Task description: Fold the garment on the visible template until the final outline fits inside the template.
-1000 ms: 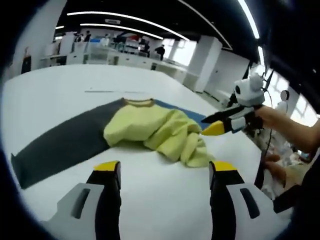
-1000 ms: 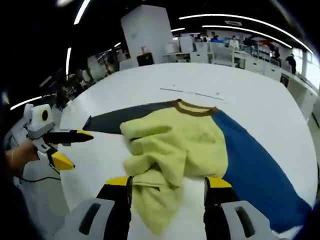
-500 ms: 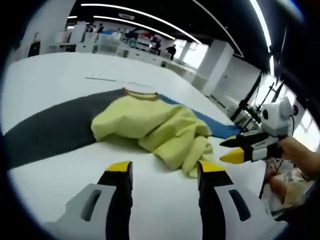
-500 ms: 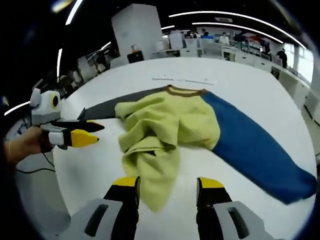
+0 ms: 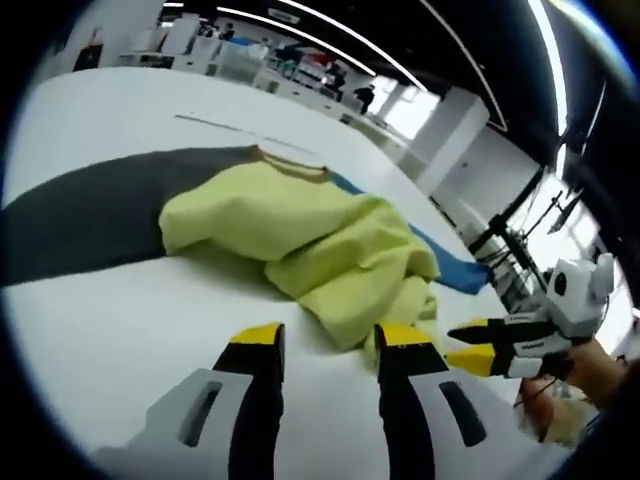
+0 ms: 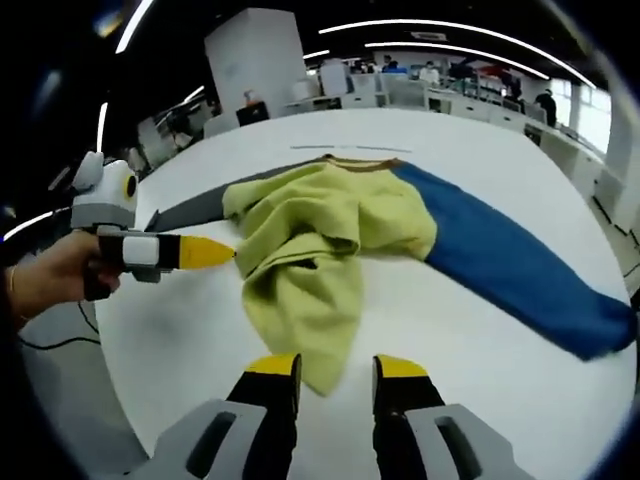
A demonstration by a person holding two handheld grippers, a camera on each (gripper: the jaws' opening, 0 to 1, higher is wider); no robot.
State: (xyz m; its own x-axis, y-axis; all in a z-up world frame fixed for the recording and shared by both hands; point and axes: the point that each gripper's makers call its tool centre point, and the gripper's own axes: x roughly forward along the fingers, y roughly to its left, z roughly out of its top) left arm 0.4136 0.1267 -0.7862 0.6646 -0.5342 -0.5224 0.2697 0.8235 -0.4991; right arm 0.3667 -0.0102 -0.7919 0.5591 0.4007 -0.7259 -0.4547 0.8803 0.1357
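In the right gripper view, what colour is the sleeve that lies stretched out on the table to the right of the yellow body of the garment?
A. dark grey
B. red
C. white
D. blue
D: in the right gripper view the blue sleeve runs out flat over the white table to the right of the crumpled yellow body, while the dark grey sleeve lies on the other side.

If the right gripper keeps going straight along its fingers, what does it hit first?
Most likely the hanging bottom edge of the yellow garment: it lies just ahead of the right gripper, between its fingers. Depth is unclear, so it may touch the white table first.
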